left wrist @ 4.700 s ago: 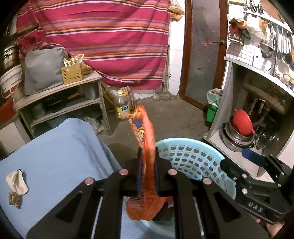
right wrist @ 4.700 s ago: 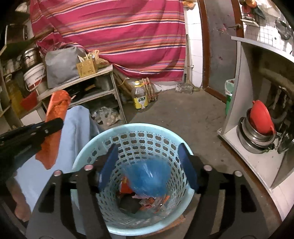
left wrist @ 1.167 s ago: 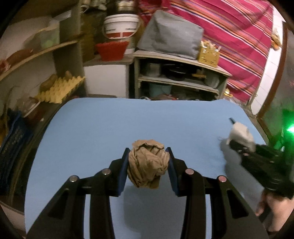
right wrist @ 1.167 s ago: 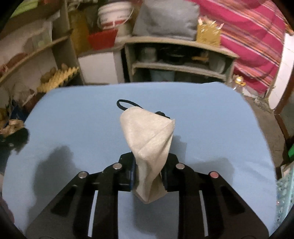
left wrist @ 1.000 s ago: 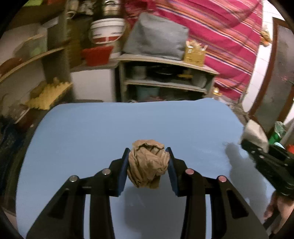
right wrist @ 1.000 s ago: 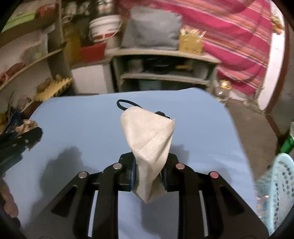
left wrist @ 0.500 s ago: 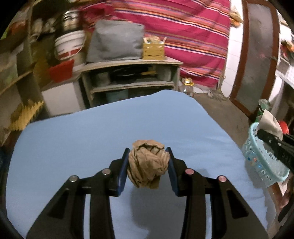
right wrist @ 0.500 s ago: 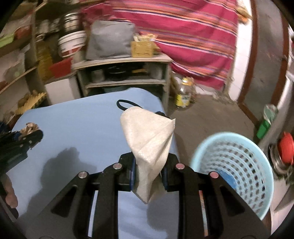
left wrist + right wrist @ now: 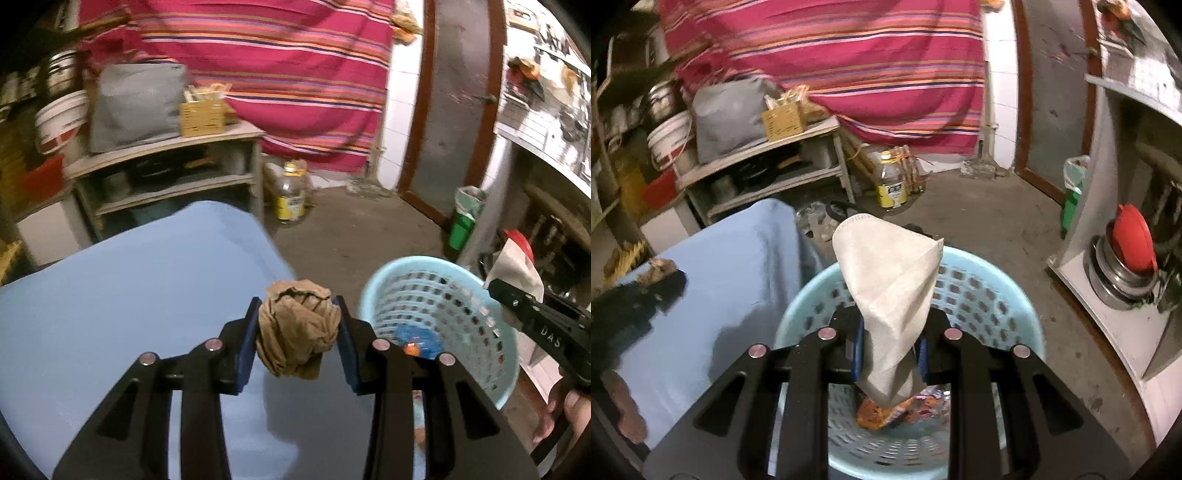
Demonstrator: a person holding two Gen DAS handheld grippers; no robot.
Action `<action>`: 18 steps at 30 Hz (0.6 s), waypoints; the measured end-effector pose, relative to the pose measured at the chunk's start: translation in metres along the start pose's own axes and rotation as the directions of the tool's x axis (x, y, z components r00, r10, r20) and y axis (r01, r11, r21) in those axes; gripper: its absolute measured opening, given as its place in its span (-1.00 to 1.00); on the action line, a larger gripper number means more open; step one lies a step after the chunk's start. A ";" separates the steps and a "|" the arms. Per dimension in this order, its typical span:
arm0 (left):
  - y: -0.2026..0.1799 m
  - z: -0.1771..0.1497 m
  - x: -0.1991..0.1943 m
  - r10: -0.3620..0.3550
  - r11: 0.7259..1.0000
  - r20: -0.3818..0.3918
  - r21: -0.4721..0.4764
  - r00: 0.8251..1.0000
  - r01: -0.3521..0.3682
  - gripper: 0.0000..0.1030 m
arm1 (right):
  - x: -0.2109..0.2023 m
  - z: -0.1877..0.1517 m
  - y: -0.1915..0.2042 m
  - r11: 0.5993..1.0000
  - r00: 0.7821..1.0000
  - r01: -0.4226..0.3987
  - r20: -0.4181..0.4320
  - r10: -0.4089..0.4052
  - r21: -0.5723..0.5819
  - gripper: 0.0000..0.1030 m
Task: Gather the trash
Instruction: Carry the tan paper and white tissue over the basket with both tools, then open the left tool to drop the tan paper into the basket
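Light-blue perforated basket [image 9: 990, 295] on the concrete floor [image 9: 1015, 229], just beside the corner of the table [image 9: 147, 280] with its plain blue cover. Above the basket's open mouth, right gripper [image 9: 888, 347], fingers clamped on a pale folded face mask [image 9: 890, 280] standing upright, a dark ear loop at its far edge. Inside the basket, under the mask, orange and blue wrappers [image 9: 882, 411]. Left of the basket, over the table's corner, left gripper [image 9: 297, 339], fingers pressed against both sides of a crumpled brown paper ball [image 9: 295, 328]. From the left wrist view, the same basket [image 9: 443, 314] to the right of the table, with the right gripper [image 9: 517, 295] and mask [image 9: 513, 266] above its far rim. Beyond the basket, a yellow-labelled oil bottle [image 9: 891, 184] on the floor. Left of the basket and behind the table, a wooden shelf unit [image 9: 764, 155] carrying a grey bag [image 9: 727, 114] and a small yellow crate [image 9: 783, 120], a white bucket [image 9: 668, 140] beside it. Behind all this, a red striped cloth [image 9: 849, 55] hanging across the back wall, with a brown-framed door [image 9: 458, 103] to its right. Right of the basket, a white cabinet [image 9: 1108, 295] holding stacked metal pots topped with a red lid [image 9: 1132, 240], and a green container [image 9: 1071, 206] near the door.
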State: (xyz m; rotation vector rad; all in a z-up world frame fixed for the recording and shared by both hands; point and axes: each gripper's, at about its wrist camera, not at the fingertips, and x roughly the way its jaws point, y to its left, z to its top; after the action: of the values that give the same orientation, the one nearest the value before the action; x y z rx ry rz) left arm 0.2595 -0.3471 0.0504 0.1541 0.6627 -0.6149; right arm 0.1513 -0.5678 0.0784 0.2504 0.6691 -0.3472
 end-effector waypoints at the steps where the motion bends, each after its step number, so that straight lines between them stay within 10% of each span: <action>1: -0.012 0.001 0.006 -0.008 1.000 -0.003 0.012 1.000 0.008 -0.24 | -0.001 -0.001 -0.009 1.000 1.000 0.002 0.002 -0.002 0.014 -0.56; 18: -0.101 0.007 0.076 -0.057 0.992 -0.106 0.111 0.993 0.068 -0.15 | 0.000 -0.015 -0.071 0.993 0.999 0.030 -0.026 -0.027 0.112 -0.56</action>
State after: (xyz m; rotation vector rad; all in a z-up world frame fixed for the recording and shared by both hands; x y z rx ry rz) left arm 0.2518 -0.4684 0.0141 0.2735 0.7339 -0.7092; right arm 0.1155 -0.6276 0.0592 0.3529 0.6783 -0.4106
